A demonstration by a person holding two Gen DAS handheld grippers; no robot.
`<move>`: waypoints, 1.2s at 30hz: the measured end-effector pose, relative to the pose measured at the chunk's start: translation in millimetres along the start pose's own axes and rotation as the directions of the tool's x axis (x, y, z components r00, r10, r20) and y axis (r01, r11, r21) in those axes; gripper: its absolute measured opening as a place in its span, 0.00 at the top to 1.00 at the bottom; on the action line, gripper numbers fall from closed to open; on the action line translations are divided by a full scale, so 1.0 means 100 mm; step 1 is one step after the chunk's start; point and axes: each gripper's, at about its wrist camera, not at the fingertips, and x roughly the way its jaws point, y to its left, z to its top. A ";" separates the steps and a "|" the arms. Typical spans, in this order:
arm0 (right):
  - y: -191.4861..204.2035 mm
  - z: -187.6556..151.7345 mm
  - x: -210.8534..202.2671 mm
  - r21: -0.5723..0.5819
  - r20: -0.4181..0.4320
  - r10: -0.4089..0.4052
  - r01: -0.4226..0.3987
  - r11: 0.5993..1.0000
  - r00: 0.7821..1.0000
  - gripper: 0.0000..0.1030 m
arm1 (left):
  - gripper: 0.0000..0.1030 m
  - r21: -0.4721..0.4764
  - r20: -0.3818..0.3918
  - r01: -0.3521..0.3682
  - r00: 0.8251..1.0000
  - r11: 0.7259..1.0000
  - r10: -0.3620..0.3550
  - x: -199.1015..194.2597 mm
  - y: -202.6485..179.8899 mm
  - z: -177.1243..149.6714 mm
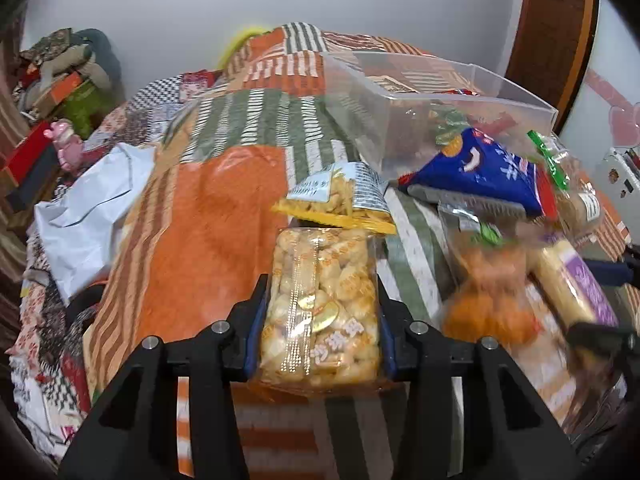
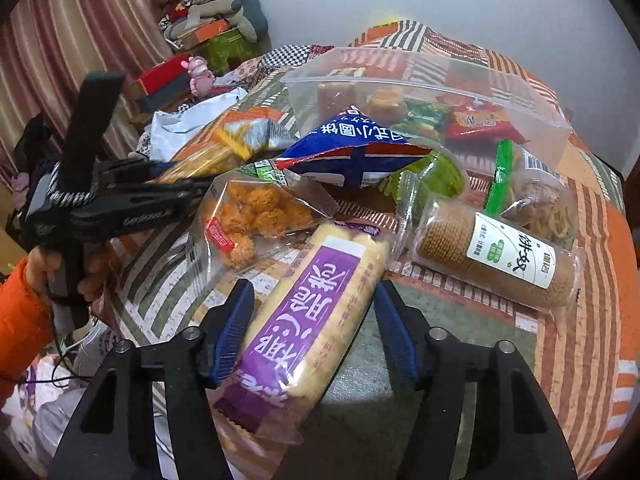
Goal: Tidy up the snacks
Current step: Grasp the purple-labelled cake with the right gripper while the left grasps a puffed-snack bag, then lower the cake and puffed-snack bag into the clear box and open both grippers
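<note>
left gripper (image 1: pixel 320 312): fingers clamped on both sides of a clear bag of pale yellow puffed snacks (image 1: pixel 320 308), bag standing between the blue pads, over the patchwork quilt (image 1: pixel 208 232). a yellow snack bag (image 1: pixel 336 200) lies just beyond it. right gripper (image 2: pixel 316 328): fingers straddle a long purple-label cake pack (image 2: pixel 308 320); left pad touches the wrapper, right pad close to the other edge, can't tell if it presses. pack lies tilted on the quilt. near it: bag of orange balls (image 2: pixel 252 216), blue chip bag (image 2: pixel 352 152), round cookie sleeve (image 2: pixel 496 260). clear plastic bin (image 2: pixel 420 96) behind the pile, several packets inside. orange sleeve (image 2: pixel 20 312) at left edge of the right wrist view.
</note>
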 end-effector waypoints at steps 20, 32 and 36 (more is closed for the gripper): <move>-0.14 0.07 0.08 0.036 -0.033 0.009 -0.008 0.999 0.999 0.53 | 0.53 -0.036 0.017 -0.069 0.997 0.997 0.069 -0.18 -0.06 -0.27; -0.20 0.04 -0.05 0.052 0.011 0.018 -0.019 0.998 1.000 0.59 | 0.57 -0.023 0.048 -0.067 0.997 0.997 0.068 -0.29 -0.07 -0.27; -0.21 0.04 -0.15 0.056 0.028 0.021 -0.023 0.998 0.999 0.59 | 0.57 -0.015 0.083 -0.065 0.994 0.998 0.066 -0.43 -0.12 -0.23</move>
